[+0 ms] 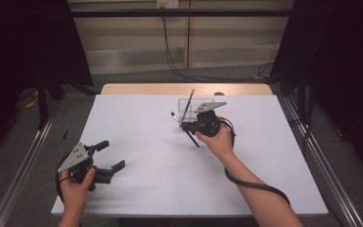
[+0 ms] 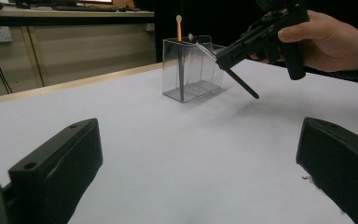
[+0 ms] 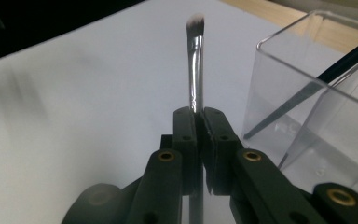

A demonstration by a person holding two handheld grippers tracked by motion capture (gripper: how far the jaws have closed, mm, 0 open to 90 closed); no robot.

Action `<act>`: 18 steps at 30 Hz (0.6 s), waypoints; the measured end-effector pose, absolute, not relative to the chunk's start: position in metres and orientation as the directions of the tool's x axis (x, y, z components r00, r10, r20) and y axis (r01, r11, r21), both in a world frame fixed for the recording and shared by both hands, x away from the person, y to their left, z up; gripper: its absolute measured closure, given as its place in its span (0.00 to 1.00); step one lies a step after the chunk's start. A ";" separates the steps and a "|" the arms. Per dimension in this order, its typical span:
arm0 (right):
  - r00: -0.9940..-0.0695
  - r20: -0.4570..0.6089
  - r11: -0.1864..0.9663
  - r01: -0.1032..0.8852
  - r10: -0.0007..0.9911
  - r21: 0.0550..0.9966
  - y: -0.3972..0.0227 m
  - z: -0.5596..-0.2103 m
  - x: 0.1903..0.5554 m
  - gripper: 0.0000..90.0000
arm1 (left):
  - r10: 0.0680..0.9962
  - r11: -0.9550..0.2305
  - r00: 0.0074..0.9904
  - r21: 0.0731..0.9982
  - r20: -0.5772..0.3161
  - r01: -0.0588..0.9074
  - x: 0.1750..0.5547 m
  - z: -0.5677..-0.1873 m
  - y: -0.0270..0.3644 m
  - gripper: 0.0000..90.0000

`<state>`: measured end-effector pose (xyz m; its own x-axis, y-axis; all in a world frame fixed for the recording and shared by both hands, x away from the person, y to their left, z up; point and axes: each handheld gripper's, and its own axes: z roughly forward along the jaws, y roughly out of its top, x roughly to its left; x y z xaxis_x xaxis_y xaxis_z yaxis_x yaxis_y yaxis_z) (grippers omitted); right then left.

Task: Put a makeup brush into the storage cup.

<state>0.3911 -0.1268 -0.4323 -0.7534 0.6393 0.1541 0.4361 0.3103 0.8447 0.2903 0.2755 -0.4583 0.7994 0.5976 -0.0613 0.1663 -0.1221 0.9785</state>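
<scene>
Brush pinched beside the clear holder

My right gripper (image 3: 198,122) has its jaws pressed together on a small makeup brush (image 3: 196,56), held off the table just beside the clear holder (image 3: 307,84), bristles up. A second brush (image 1: 187,107) leans inside that holder. My left gripper (image 1: 112,155) rests well apart from the holder, jaws spread wide, empty.

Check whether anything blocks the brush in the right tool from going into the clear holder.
Nothing visible does. The right tool grips the brush beside the clear holder; one brush already leans inside, leaving room.
</scene>
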 end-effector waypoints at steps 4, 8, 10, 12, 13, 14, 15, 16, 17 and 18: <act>-0.746 0.153 0.272 0.414 0.648 0.869 -0.129 -0.430 0.388 0.94 | 0.599 -0.118 0.798 0.979 -0.061 0.163 0.290 -0.458 0.276 0.00; -0.744 0.149 0.232 0.382 0.651 0.895 -0.129 -0.429 0.385 0.94 | 0.598 -0.119 0.799 0.979 -0.062 0.165 0.291 -0.458 0.275 0.00; -0.741 0.147 0.209 0.365 0.656 0.907 -0.130 -0.428 0.385 0.94 | 0.598 -0.118 0.799 0.980 -0.061 0.163 0.291 -0.458 0.275 0.00; -0.735 0.154 0.179 0.353 0.660 0.918 -0.131 -0.427 0.385 0.94 | 0.598 -0.114 0.799 0.980 -0.064 0.164 0.290 -0.458 0.276 0.00; -0.731 0.157 0.167 0.349 0.664 0.922 -0.132 -0.426 0.385 0.94 | 0.599 -0.114 0.798 0.980 -0.064 0.164 0.290 -0.458 0.276 0.00; -0.728 0.156 0.157 0.343 0.667 0.926 -0.133 -0.425 0.385 0.94 | 0.599 -0.115 0.798 0.980 -0.064 0.165 0.290 -0.458 0.276 0.00; -0.725 0.159 0.146 0.339 0.670 0.929 -0.134 -0.425 0.385 0.94 | 0.599 -0.116 0.798 0.979 -0.063 0.165 0.291 -0.458 0.276 0.00; -0.725 0.160 0.135 0.331 0.670 0.934 -0.135 -0.424 0.386 0.94 | 0.599 -0.116 0.798 0.980 -0.063 0.164 0.291 -0.458 0.277 0.00; -0.724 0.161 0.124 0.324 0.671 0.938 -0.135 -0.423 0.386 0.94 | 0.600 -0.116 0.798 0.980 -0.063 0.164 0.291 -0.458 0.276 0.00; -0.722 0.160 0.120 0.320 0.673 0.940 -0.135 -0.423 0.385 0.94 | 0.599 -0.114 0.799 0.980 -0.065 0.165 0.291 -0.458 0.276 0.00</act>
